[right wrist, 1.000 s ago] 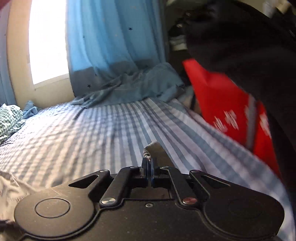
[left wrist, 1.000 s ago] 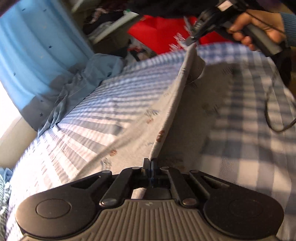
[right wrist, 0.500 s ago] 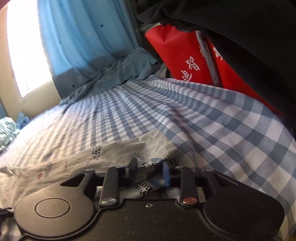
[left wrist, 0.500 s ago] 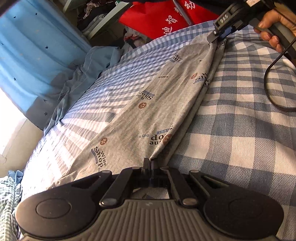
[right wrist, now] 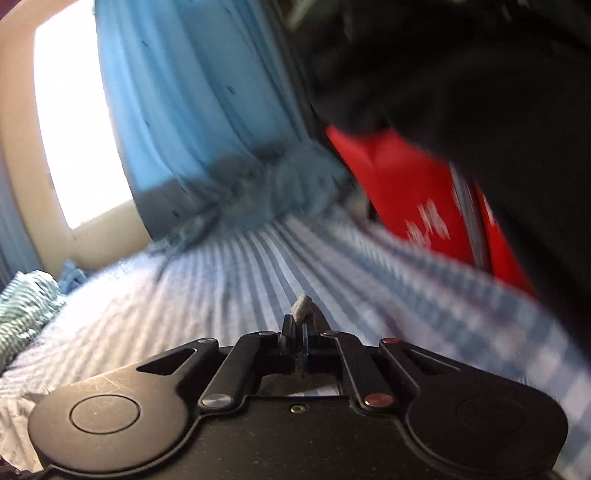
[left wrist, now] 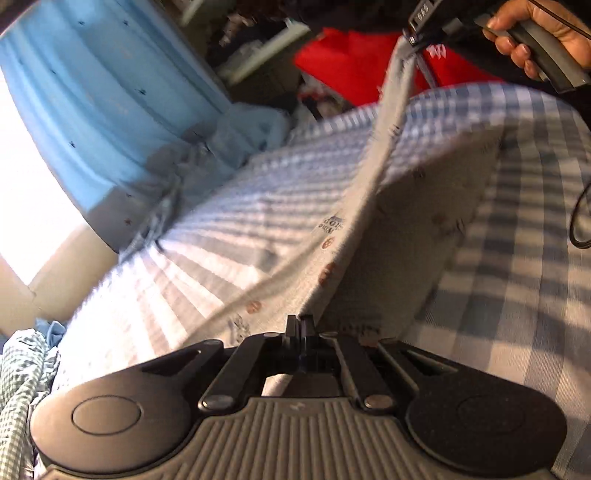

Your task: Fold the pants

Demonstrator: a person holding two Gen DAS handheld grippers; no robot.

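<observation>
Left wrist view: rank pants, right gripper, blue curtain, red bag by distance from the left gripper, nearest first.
From the left gripper:
1. pants: clamped in its shut jaws, stretched away up-right.
2. right gripper: upper right, pinching the far end of the pants.
3. red bag and blue curtain: both beyond the bed; too close to call.

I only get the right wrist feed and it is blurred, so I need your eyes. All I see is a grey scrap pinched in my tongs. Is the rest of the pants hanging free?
Observer: No. The left wrist view shows the pants stretched between the right tongs and the left tongs.
Operator: Are the left tongs gripping?
Observer: Yes, shut on a fabric edge.
Operator: Is the cloth off the bed?
Observer: The held edge is raised; the far side drapes down toward the checked sheet.
</observation>
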